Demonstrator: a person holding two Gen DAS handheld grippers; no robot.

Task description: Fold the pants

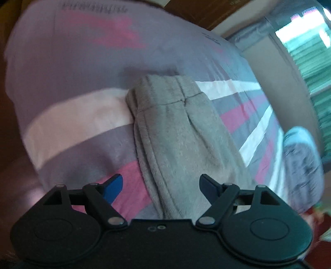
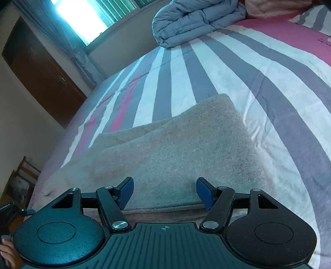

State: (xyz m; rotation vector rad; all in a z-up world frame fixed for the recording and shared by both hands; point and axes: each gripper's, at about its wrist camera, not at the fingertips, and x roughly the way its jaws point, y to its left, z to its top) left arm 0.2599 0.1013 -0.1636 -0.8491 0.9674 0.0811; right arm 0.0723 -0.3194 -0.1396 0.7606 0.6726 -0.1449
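My left tool (image 1: pixel 161 187) hangs with its blue pads spread wide and nothing between them, and the grey pants (image 1: pixel 175 132) start almost under its body, a little toward its right pad. From there the garment runs straight ahead as a narrow strip, its long axis in line with the way the tool points, ending at the stitched waistband (image 1: pixel 165 93) at the far end. My right tool (image 2: pixel 165 193) is also wide and holds nothing; the pants (image 2: pixel 182 153) lie just ahead of it on the striped bed (image 2: pixel 279 99), a straight edge of the cloth crossing directly in front of both pads and the folded bulk spreading forward to a far corner beyond. I judge the right tool the nearer to a graspable edge, since that edge lies square across its opening, while the left tool looks down the length of the strip and would have to take it from the end. Farther on, past the pants from the right tool, a bundled blue-grey duvet (image 2: pixel 198 18) sits at the far side of the bed, well apart.
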